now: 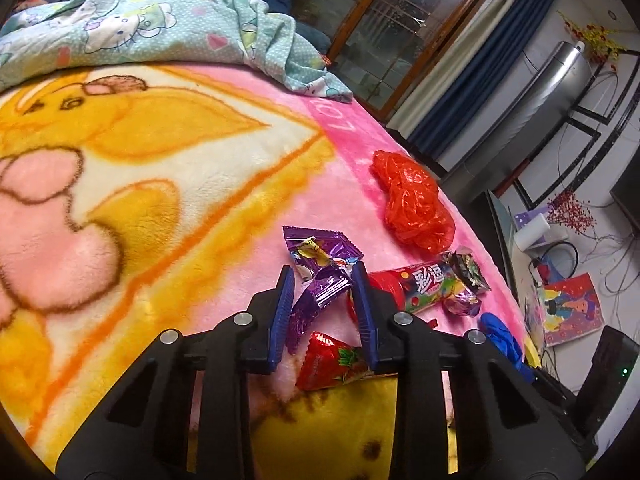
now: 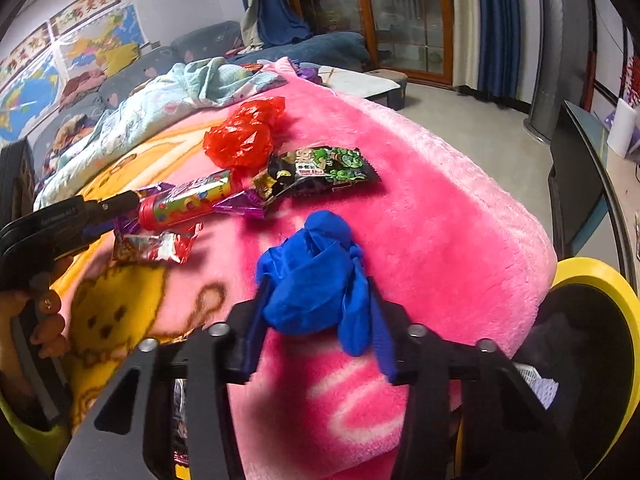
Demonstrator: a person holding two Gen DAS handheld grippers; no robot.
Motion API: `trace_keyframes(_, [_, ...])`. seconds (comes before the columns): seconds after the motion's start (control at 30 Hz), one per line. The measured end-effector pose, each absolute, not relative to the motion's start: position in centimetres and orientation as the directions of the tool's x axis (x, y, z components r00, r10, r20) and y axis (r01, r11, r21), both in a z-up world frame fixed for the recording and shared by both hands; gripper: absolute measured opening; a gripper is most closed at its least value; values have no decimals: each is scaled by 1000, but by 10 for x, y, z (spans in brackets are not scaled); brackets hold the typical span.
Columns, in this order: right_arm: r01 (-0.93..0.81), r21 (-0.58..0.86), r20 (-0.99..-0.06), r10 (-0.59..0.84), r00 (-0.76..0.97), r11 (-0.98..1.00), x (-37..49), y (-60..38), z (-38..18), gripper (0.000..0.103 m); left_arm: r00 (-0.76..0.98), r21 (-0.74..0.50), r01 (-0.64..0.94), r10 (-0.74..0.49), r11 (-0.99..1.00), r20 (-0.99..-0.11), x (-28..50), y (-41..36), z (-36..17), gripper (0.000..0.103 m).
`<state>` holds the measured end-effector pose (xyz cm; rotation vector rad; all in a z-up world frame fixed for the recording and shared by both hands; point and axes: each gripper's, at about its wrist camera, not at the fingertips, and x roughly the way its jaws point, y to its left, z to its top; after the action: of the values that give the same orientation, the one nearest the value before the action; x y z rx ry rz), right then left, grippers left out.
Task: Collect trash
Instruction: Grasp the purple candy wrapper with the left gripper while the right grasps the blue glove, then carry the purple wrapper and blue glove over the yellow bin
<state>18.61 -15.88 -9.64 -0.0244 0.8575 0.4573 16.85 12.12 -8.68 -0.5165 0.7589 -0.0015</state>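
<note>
The right tongs (image 2: 320, 312) hold the blue glove (image 2: 316, 276), soft and limp, near the bed's (image 2: 460, 208) corner. The left tongs (image 1: 322, 300) stand narrow around a purple wrapper (image 1: 320, 288), light and crinkly; best pinched mid-fold. Farther, a red bag (image 1: 416, 200) lies by the edge.

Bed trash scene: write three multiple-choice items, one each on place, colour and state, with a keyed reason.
1. Where does the red plastic bag lie?
A. in a bin
B. on the pink blanket
C. on the floor

2. What colour is the glove at the right hand-held gripper?
A. blue
B. white
C. green

3. What sits between the left hand-held gripper fingers?
A. nothing
B. a candy tube
C. a purple wrapper

Key: 1 B, it rests on the fleece; 2 A, plainly blue; 3 C, the wrapper fills the gap between the blue pads.
</note>
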Motion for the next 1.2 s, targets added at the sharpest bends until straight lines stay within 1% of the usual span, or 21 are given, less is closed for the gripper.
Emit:
trace_keyframes(0.07, [-407,161,-736,384,558,899,185,-159,-96,32,730,-445,-176,-187,878,-657,168,120,-87,21])
trace_keyframes(0.27, [-441,146,-735,395,551,885,179,-157,-92,24,762,-451,-175,-169,875,-625,155,124,-76,19])
trace_keyframes(0.5, [-456,143,-731,405,550,878,174,-156,-85,23,804,-446,-183,-128,876,-581,141,131,-56,19])
trace_keyframes(0.73, [-460,144,-709,416,569,876,169,-163,-70,23,826,-433,-111,-159,895,-541,132,116,-34,19])
trace_keyframes(1.2, [-463,138,-660,430,615,875,157,-179,-40,23,835,-405,-14,-212,914,-507,124,84,-12,19])
